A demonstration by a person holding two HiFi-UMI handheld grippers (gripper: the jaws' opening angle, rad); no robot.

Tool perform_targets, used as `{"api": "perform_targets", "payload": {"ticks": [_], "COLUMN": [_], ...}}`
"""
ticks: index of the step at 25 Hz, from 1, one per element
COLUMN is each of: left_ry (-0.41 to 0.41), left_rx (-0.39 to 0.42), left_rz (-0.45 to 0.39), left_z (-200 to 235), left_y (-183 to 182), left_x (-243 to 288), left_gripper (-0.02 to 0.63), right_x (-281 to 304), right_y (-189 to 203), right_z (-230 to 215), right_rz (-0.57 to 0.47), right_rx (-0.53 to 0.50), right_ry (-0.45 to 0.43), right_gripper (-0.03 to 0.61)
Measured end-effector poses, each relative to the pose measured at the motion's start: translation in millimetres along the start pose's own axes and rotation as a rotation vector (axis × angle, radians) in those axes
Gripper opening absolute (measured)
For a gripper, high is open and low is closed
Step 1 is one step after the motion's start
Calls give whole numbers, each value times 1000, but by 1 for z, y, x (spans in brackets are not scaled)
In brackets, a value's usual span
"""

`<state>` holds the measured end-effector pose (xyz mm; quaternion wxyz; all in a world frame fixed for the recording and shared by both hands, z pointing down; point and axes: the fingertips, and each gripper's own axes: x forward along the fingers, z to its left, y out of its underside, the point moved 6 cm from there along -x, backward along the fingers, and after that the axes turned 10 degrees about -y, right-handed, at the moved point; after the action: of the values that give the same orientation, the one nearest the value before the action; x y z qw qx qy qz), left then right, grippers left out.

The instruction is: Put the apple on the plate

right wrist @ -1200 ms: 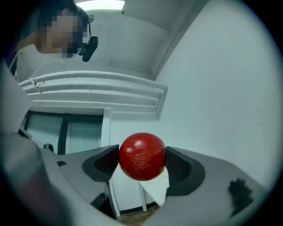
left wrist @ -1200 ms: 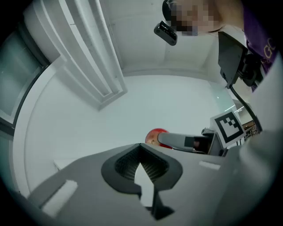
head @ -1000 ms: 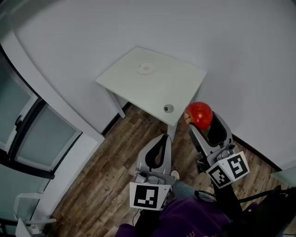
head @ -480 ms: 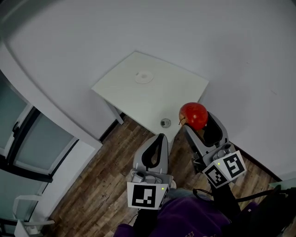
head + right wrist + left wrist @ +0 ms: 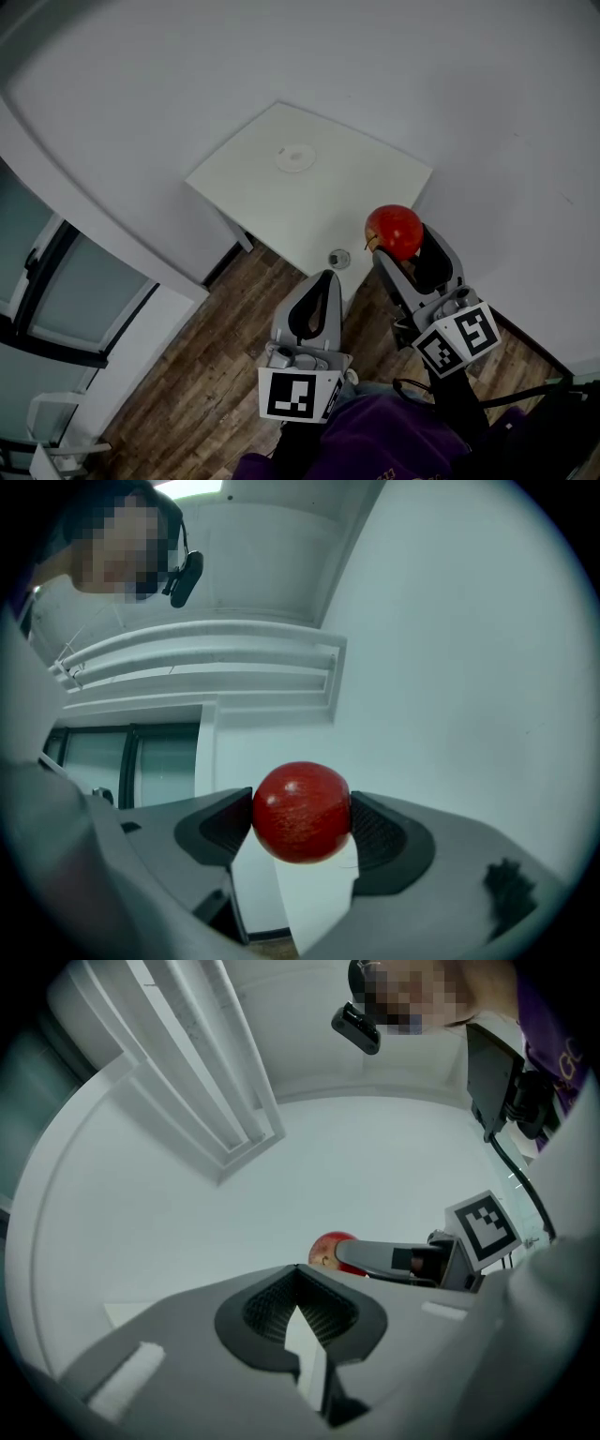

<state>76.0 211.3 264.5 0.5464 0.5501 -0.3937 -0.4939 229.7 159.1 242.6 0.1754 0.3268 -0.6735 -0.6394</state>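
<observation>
The red apple point(image 5: 394, 232) is clamped between the jaws of my right gripper point(image 5: 403, 248), held in the air just off the near right edge of the white table point(image 5: 253, 178). In the right gripper view the apple point(image 5: 302, 812) fills the gap of the right gripper point(image 5: 302, 832). A small white plate point(image 5: 294, 157) lies on the far middle of the table, well beyond the apple. My left gripper point(image 5: 324, 280) is shut and empty, in front of the table's near corner. From the left gripper point(image 5: 300, 1277) view, the apple point(image 5: 327, 1247) shows past the tips.
A small round grey object point(image 5: 338, 258) sits at the table's near corner, between the two grippers. The table stands against a white wall point(image 5: 450, 84) over a wooden floor point(image 5: 216, 356). Dark-framed glass panels point(image 5: 56, 291) are at the left.
The table and plate have slid slightly down and nearer in the head view. The apple, still held, has shifted a little left. The left gripper stays shut.
</observation>
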Motion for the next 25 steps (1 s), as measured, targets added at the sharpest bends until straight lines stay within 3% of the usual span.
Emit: {"api": "perform_targets", "payload": {"ticks": [10, 18, 25], "left_ry": [6, 42, 72], "left_rx": [6, -6, 3], "left_rz": [6, 2, -27], "left_z": [31, 81, 83], "left_y": [12, 9, 9], "left_x": [47, 135, 143], "left_gripper": [8, 8, 8], "right_x": [49, 134, 134], "right_y": [14, 17, 19], "right_z": [-25, -71, -71], "right_rz": [-4, 4, -17], "right_rx": [0, -15, -33], "right_ry": [-7, 13, 31], "right_gripper": [327, 327, 327]}}
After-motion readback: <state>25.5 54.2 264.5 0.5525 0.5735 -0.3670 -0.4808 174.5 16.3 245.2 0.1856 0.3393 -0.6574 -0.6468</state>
